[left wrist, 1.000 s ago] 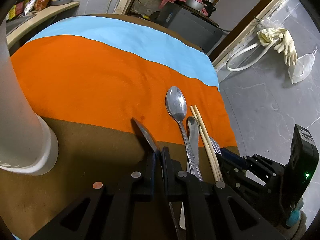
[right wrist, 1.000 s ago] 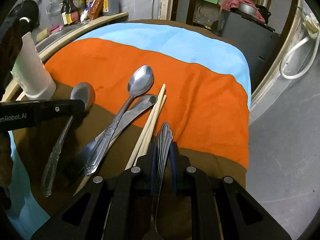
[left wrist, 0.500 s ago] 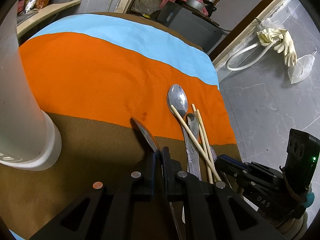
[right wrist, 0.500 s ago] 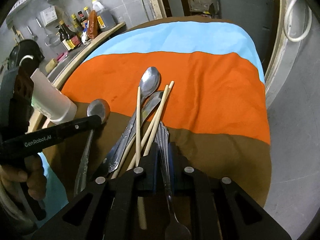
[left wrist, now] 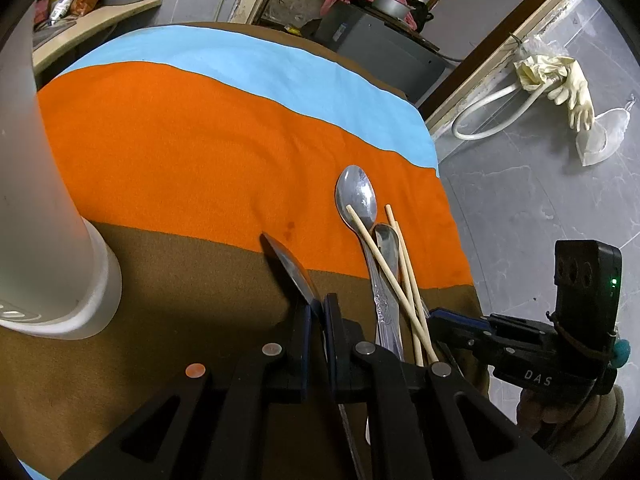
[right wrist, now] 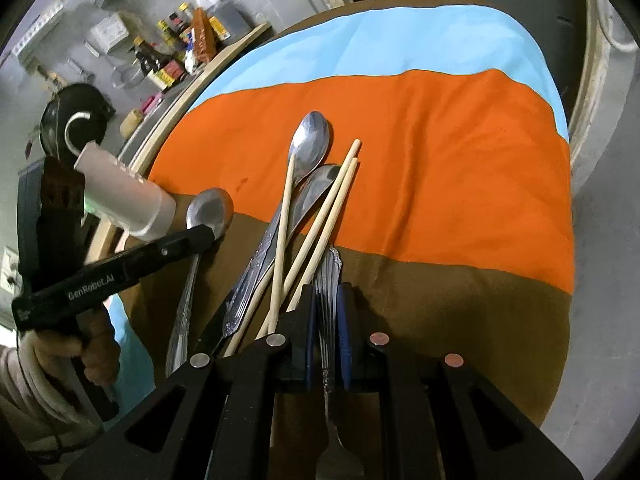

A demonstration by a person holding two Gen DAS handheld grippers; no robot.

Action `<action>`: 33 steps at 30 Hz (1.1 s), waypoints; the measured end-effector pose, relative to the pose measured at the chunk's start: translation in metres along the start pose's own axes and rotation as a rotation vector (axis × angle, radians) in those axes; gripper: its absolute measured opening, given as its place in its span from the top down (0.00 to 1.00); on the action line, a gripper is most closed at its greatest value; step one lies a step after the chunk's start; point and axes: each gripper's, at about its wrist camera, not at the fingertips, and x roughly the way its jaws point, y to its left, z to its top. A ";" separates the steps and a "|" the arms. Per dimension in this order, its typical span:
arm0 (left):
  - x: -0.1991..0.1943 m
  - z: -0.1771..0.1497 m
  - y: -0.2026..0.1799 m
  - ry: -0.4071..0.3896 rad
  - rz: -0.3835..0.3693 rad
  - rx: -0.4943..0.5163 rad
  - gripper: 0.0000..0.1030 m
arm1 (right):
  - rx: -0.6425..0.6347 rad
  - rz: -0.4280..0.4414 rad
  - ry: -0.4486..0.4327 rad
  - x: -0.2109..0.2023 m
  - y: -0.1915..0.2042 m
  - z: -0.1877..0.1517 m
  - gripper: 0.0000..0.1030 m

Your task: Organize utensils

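My left gripper (left wrist: 317, 312) is shut on a steel spoon (left wrist: 290, 266), bowl forward; it also shows in the right wrist view (right wrist: 208, 214). My right gripper (right wrist: 326, 300) is shut on a steel fork (right wrist: 329, 276), handle forward, tines back under the camera. On the cloth lie a large spoon (right wrist: 312, 144), a table knife (right wrist: 316, 190) and three wooden chopsticks (right wrist: 332, 208), one (right wrist: 283, 232) crossed over the others. The same pile shows in the left wrist view (left wrist: 380, 248). A tall white holder (left wrist: 44, 208) stands at the left.
The round table wears a cloth (left wrist: 200, 132) striped blue, orange and brown. Its right edge drops to a grey tiled floor (left wrist: 520, 200). A counter with bottles (right wrist: 180, 56) lies beyond the left edge. A dark cabinet (left wrist: 372, 44) stands behind the table.
My right gripper has swung and tilted with the fork. One chopstick got pushed askew across the spoon and knife. My left gripper has drifted slightly towards the white holder.
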 end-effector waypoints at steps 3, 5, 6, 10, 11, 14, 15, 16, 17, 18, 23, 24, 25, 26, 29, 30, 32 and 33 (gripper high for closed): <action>0.001 -0.001 0.000 0.005 0.004 0.004 0.93 | -0.047 -0.055 0.009 0.002 0.013 0.003 0.90; 0.001 -0.001 -0.001 0.006 0.007 0.006 0.93 | -0.113 -0.120 0.010 0.000 0.027 0.003 0.93; 0.001 0.000 -0.001 0.006 0.008 0.007 0.93 | -0.148 -0.155 0.007 -0.001 0.035 0.002 0.95; 0.000 0.000 -0.002 0.007 0.014 0.012 0.93 | -0.289 -0.297 0.003 -0.003 0.070 -0.006 0.97; -0.001 0.000 -0.002 0.007 0.014 0.011 0.93 | -0.307 -0.303 0.007 -0.002 0.077 -0.009 0.98; -0.002 -0.002 -0.002 0.009 0.014 0.009 0.93 | -0.293 -0.276 0.025 0.001 0.081 -0.014 0.98; -0.002 -0.002 -0.001 0.011 0.014 0.011 0.93 | -0.285 -0.273 0.031 0.003 0.081 -0.015 0.98; -0.002 -0.003 -0.002 0.013 0.014 0.014 0.93 | -0.274 -0.269 0.036 0.005 0.080 -0.015 0.98; -0.002 -0.003 -0.002 0.016 0.014 0.018 0.93 | -0.263 -0.266 0.032 0.003 0.077 -0.014 0.98; -0.002 -0.003 -0.002 0.019 0.014 0.021 0.93 | -0.250 -0.263 0.033 0.003 0.077 -0.012 0.98; 0.001 -0.001 -0.001 0.053 0.024 0.037 0.92 | -0.264 -0.306 0.043 0.008 0.081 -0.011 0.98; 0.003 -0.001 -0.001 0.065 0.029 0.043 0.91 | -0.260 -0.310 0.041 0.008 0.081 -0.011 0.98; 0.004 -0.001 -0.001 0.074 0.031 0.049 0.91 | -0.250 -0.308 0.038 0.008 0.078 -0.012 0.98; 0.004 0.000 -0.001 0.078 0.032 0.056 0.91 | -0.228 -0.303 0.032 0.007 0.076 -0.012 0.98; 0.005 0.001 -0.001 0.091 0.033 0.065 0.91 | -0.159 -0.276 0.012 0.004 0.068 -0.013 0.98; 0.005 0.001 -0.002 0.093 0.033 0.071 0.91 | -0.143 -0.270 0.009 0.004 0.067 -0.012 0.98; 0.004 0.001 -0.003 0.095 0.034 0.079 0.91 | -0.128 -0.278 0.006 0.005 0.067 -0.011 0.98; 0.003 0.001 -0.004 0.097 0.032 0.080 0.92 | -0.125 -0.280 0.006 0.005 0.067 -0.010 0.98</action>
